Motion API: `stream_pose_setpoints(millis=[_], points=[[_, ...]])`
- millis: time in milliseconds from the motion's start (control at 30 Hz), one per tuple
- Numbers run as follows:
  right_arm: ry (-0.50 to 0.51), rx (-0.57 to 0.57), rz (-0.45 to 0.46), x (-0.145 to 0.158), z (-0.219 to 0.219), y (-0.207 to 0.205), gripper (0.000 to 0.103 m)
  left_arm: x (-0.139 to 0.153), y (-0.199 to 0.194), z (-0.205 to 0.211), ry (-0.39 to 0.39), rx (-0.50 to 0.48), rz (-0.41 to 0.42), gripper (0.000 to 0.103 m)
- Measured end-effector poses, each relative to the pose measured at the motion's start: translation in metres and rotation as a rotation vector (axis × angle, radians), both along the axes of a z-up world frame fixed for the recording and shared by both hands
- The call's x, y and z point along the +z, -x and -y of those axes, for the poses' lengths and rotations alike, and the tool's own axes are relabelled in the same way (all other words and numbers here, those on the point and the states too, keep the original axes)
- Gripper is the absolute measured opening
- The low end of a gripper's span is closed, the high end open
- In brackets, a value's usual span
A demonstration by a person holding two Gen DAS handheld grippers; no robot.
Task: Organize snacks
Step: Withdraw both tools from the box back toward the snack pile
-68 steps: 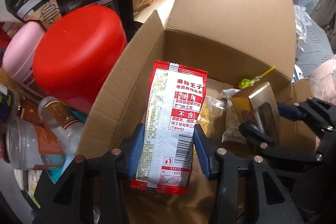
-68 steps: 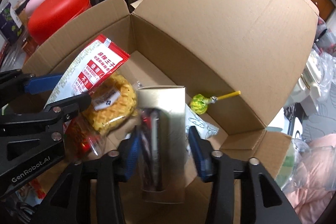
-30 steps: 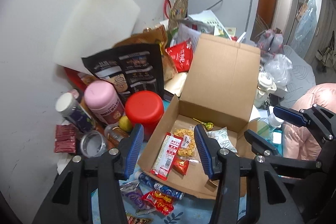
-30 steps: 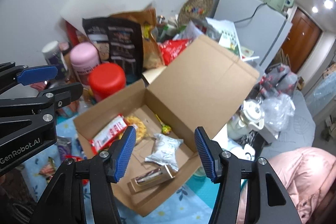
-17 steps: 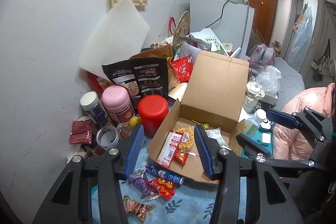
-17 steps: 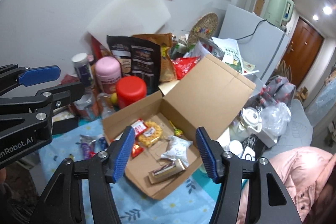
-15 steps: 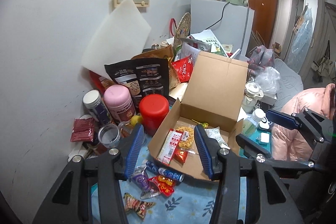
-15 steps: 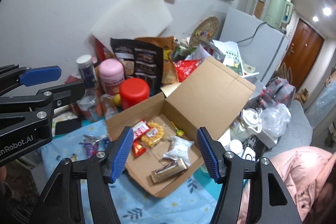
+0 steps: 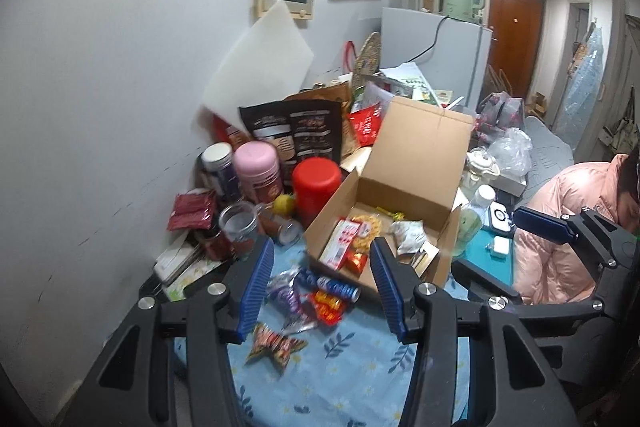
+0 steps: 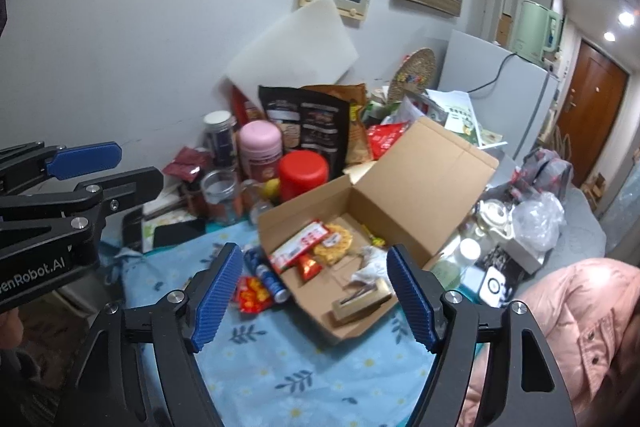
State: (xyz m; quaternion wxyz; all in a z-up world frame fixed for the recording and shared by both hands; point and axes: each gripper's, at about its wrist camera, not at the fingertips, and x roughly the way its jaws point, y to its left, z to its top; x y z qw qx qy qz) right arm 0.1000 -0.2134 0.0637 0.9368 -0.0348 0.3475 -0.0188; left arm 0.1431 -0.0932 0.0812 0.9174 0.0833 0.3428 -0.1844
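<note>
Left tool (image 9: 320,287): jaws apart, empty, low centre of the left wrist view.
Right tool (image 10: 314,297): jaws have just been opening, stand wide, nothing between them.
Cardboard box (image 10: 404,195): centre of the right wrist view on the blue floral table (image 10: 280,367), lid upright.
Red-and-white snack packet (image 10: 300,251): flat in the box's left part, long axis running lower left to upper right.
Gold box (image 10: 362,301): at the box's near edge, long axis nearly level.
Loose snacks (image 9: 316,297): on the table just left of the box.

We cannot read the print on the loose snack wrappers (image 9: 316,297) beside the cardboard box (image 9: 420,163); they blur.
</note>
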Motion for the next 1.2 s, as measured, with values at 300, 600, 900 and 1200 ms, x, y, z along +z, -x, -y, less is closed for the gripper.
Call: stream_pose_setpoints(millis=[300, 600, 900, 1200], points=[[-0.031, 0.09, -0.051, -0.021, -0.034, 0.024, 0.078, -0.012, 0.034, -0.033, 0.011, 0.049, -0.023, 0.05], [-0.09, 0.121, -0.131, -0.057, -0.047, 0.029, 0.078, -0.047, 0.037, -0.06, 0.047, 0.069, -0.112, 0.05], [-0.146, 0.119, -0.236, -0.11, -0.052, 0.006, 0.078, -0.104, 0.007, -0.076, 0.068, 0.074, -0.232, 0.05], [-0.169, 0.125, -0.324, -0.163, -0.062, -0.028, 0.078, -0.167, -0.031, -0.083, 0.058, 0.054, -0.348, 0.05]])
